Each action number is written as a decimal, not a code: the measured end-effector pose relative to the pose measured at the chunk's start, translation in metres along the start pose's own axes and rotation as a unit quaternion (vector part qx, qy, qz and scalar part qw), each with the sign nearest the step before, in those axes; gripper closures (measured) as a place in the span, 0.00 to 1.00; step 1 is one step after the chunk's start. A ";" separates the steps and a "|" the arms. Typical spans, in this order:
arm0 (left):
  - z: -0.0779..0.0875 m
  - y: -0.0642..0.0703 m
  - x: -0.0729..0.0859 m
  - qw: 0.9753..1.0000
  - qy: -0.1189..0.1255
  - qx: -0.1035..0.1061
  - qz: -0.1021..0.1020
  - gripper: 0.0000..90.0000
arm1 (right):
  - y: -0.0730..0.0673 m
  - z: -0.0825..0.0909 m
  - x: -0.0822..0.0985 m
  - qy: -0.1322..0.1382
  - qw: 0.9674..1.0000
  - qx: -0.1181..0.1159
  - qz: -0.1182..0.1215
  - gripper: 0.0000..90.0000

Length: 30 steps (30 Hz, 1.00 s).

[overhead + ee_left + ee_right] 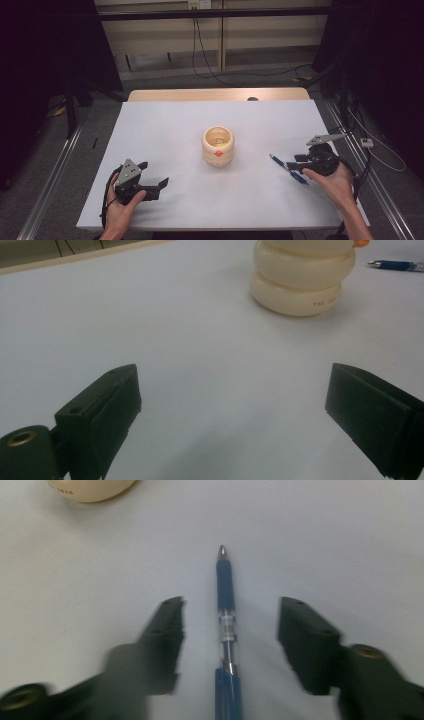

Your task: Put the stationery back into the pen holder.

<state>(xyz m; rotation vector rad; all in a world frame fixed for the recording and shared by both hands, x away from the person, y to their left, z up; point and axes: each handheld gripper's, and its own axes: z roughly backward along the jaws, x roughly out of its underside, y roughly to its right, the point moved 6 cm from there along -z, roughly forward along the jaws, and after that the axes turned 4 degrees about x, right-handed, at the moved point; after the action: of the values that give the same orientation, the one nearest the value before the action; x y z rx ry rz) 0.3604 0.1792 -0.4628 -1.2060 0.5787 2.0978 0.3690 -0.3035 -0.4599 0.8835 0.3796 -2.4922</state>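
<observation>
A blue pen (288, 169) lies flat on the white table (170, 135), right of centre, tip pointing toward a cream ribbed pot (218, 146) with an orange dot on its side. My right gripper (296, 161) is over the pen's rear end. In the right gripper view the pen (226, 630) lies between the two jaws without touching either; the right gripper (230, 625) is open. My left gripper (157, 182) rests near the front left of the table, open, nothing between its jaws (232, 405). The pot (302, 277) stands ahead of it.
Past the white surface, a wooden table edge (215, 94) shows at the back. Cables hang on the wall and run along the floor on the right. Wide bare table lies between the pot and the left gripper.
</observation>
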 end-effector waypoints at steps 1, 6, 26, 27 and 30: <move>0.000 0.000 0.000 1.000 0.000 0.000 0.000 0.09 | -0.002 -0.001 -0.001 0.001 1.000 0.000 0.002 0.36; 0.000 0.001 -0.001 1.000 0.005 0.007 -0.005 0.08 | -0.007 -0.006 -0.006 -0.012 1.000 0.000 0.001 0.10; -0.004 0.000 -0.001 1.000 -0.001 0.011 -0.004 0.07 | -0.007 -0.045 -0.049 -0.044 0.999 -0.020 0.008 0.27; -0.005 0.001 -0.001 1.000 -0.003 0.010 -0.006 0.07 | -0.007 -0.047 -0.052 -0.044 0.999 -0.024 0.007 0.28; -0.005 0.002 -0.001 1.000 -0.002 0.012 -0.008 0.07 | -0.007 -0.052 -0.055 -0.049 0.999 -0.017 0.014 0.30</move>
<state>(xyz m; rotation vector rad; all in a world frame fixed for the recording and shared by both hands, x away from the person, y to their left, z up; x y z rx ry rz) 0.3620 0.1744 -0.4638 -1.1887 0.5879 2.0746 0.4303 -0.2586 -0.4622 0.7441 0.3732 -2.4850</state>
